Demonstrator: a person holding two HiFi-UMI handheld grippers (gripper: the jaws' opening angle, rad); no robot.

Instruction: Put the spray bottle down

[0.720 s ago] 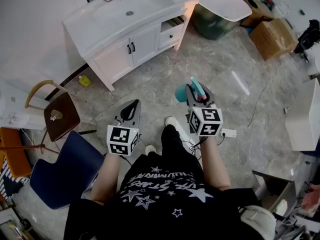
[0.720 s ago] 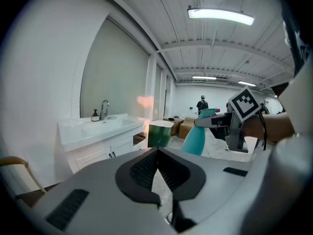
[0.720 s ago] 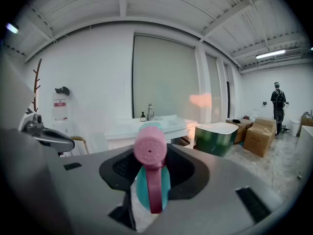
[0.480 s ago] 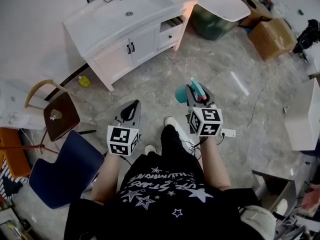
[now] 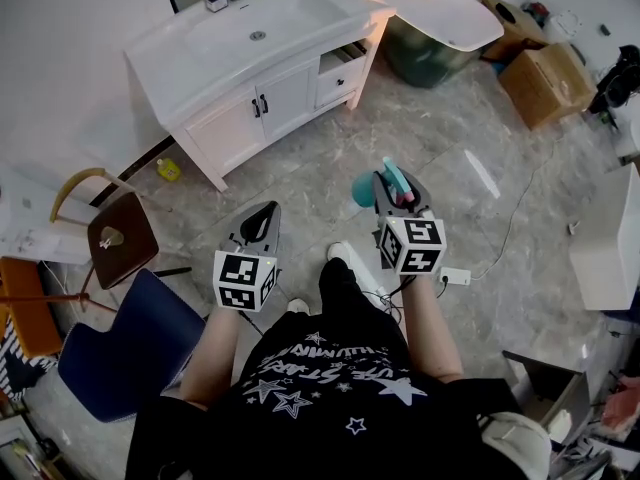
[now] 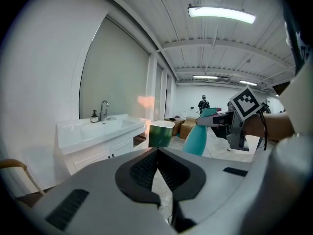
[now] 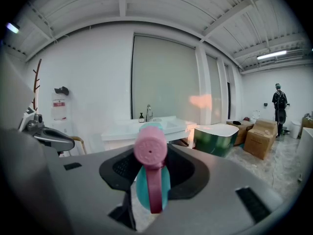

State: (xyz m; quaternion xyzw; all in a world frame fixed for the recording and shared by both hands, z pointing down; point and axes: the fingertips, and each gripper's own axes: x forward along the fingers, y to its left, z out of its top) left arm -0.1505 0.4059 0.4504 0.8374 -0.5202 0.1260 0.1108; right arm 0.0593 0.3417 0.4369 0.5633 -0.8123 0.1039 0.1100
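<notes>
A teal spray bottle (image 5: 364, 188) with a pink trigger head (image 7: 150, 149) hangs in the air over the marble floor, in front of my body. My right gripper (image 5: 392, 182) is shut on its neck, and the teal body (image 7: 146, 189) hangs down between the jaws. In the left gripper view the bottle (image 6: 197, 138) shows off to the right, held by the right gripper. To the bottle's left, my left gripper (image 5: 262, 210) is held at about the same height. Its jaws meet at the tips (image 6: 156, 153) with nothing between them.
A white vanity with a sink (image 5: 250, 63) stands ahead, beside a white-topped green tub (image 5: 440, 23) and cardboard boxes (image 5: 545, 73). A brown chair (image 5: 120, 236) and a blue chair (image 5: 130, 338) are at my left. A power strip with cable (image 5: 455, 276) lies on the floor at right.
The vanity and floor have slid slightly down the head view, as the person moves toward the vanity. Both grippers keep their places in front of the body, with the bottle still held.
</notes>
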